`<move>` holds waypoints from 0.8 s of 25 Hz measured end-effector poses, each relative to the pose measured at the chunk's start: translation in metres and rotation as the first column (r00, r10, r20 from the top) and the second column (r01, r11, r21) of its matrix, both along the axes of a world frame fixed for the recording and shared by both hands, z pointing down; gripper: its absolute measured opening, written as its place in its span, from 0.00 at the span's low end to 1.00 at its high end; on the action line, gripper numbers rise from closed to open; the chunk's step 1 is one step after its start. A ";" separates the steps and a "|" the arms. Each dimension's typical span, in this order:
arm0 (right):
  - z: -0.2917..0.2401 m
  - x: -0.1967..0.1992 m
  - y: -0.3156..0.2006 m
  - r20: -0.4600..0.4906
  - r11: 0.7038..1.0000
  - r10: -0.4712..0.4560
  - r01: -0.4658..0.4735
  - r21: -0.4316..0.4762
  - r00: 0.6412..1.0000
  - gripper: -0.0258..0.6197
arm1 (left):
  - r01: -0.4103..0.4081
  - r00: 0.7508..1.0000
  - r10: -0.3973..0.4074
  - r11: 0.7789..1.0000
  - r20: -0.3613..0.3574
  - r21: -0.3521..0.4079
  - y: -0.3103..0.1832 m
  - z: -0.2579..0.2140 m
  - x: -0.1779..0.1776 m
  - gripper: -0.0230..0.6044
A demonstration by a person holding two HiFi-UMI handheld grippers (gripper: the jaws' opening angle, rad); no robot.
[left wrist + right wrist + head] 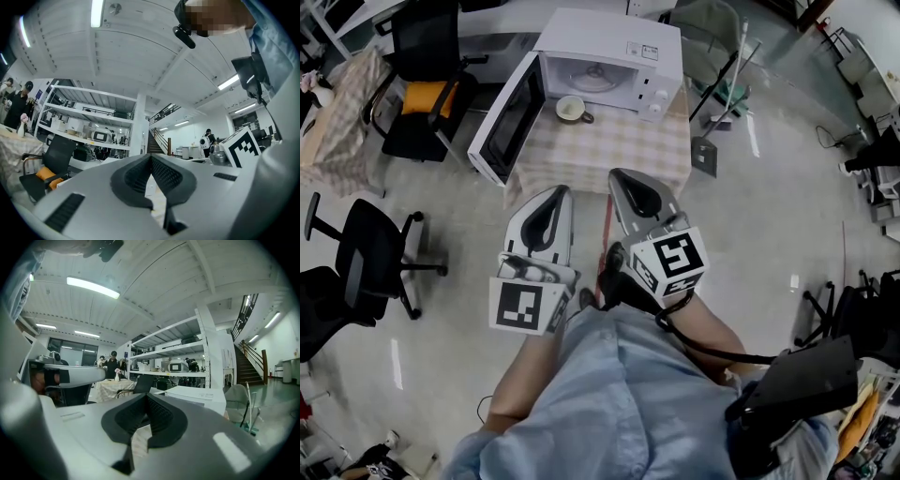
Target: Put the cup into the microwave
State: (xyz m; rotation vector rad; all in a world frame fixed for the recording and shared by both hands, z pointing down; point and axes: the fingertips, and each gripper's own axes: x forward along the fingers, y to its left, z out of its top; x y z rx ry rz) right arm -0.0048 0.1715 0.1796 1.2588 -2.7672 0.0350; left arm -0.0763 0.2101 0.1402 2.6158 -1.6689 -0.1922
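Observation:
A white microwave (614, 61) stands at the back of a small table with a checked cloth (609, 155), its door (508, 127) swung wide to the left. A pale cup (572, 109) with a handle sits on the cloth just in front of the oven's mouth. Both grippers hover side by side short of the table's near edge, pointing level at it. My left gripper (560, 190) (151, 157) is shut with nothing in it. My right gripper (614, 175) (146, 395) is shut too, empty, with the microwave (197, 397) beyond its tip.
Black office chairs (422, 80) (370, 262) stand to the left, one by the open door. A second cloth-covered table (333, 103) is at the far left. A broom and dustpan (712, 141) lean right of the table. Shelving (84, 122) and people stand farther off.

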 end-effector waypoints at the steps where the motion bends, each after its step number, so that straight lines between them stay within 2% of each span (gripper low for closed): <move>1: 0.001 0.001 -0.003 0.001 1.000 0.004 -0.004 0.000 1.000 0.04 | -0.002 1.000 0.002 1.000 0.006 -0.006 -0.003 0.002 0.000 0.04; 9: 0.020 0.013 -0.046 0.023 0.999 0.028 -0.027 -0.033 0.999 0.04 | -0.008 1.000 0.010 0.999 0.022 -0.053 -0.047 0.019 0.008 0.04; 20: 0.036 0.032 -0.142 0.068 0.997 0.016 -0.011 -0.070 0.998 0.04 | -0.001 0.997 0.007 0.997 0.073 -0.081 -0.144 0.028 0.033 0.04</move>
